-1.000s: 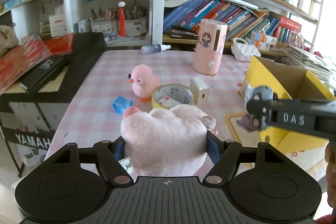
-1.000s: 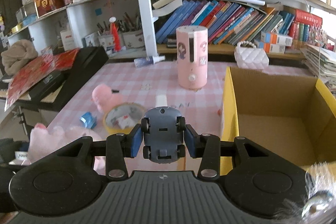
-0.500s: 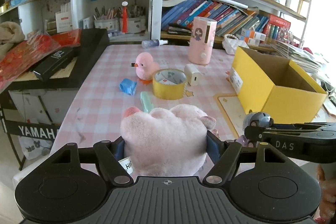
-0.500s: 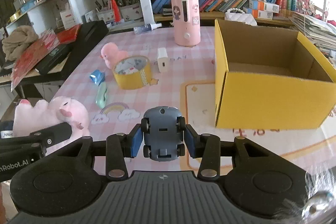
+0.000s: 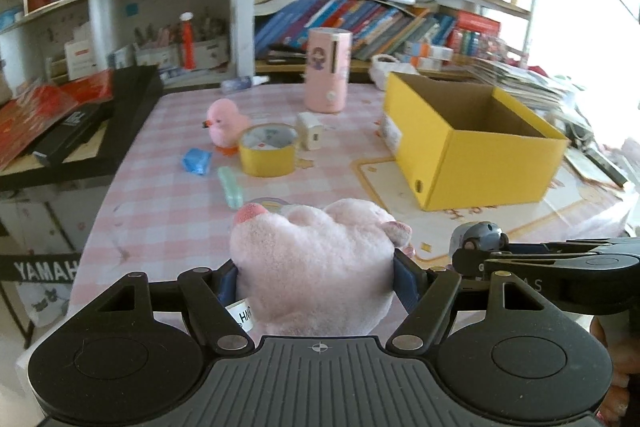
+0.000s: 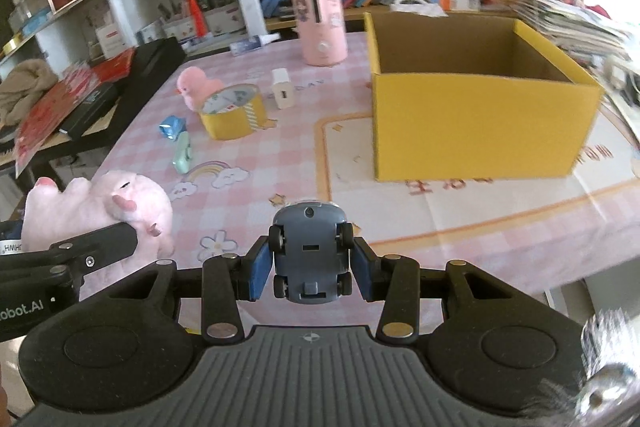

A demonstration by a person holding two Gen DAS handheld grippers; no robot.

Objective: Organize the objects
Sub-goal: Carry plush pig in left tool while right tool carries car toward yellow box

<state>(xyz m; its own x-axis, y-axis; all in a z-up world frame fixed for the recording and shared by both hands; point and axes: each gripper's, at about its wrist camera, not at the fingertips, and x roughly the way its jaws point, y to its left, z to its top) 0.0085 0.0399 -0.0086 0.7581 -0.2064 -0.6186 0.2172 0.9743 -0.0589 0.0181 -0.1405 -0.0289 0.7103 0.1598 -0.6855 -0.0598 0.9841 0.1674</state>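
Over the last second both hands have drawn back from the table [image 5: 160,211], so the whole tabletop and the yellow box [image 5: 492,163] now sit further off than before; the two loads have stayed clamped throughout, which suggests both pickups are done and the carry toward the box is what remains. On the left, the left gripper [image 5: 316,279] has its jaws spread wide around the pink plush toy [image 5: 316,263], pads pressed into its soft sides; the toy is held off the table at its near edge, its long axis running roughly across the jaws, one red-tipped ear up at the left and its snout toward the right. Further along lie the pink duck [image 6: 196,87], tape roll [image 6: 232,111] and pink canister [image 6: 322,23], untouched. On the right, the right gripper [image 6: 308,263] pinches the small grey toy car [image 6: 309,251] by its flanks, jaws fairly close; the car is held above the table's near edge, underside toward the camera, its long axis pointing straight ahead along the fingers, toward the box's near left corner; the box stands open and looks empty.
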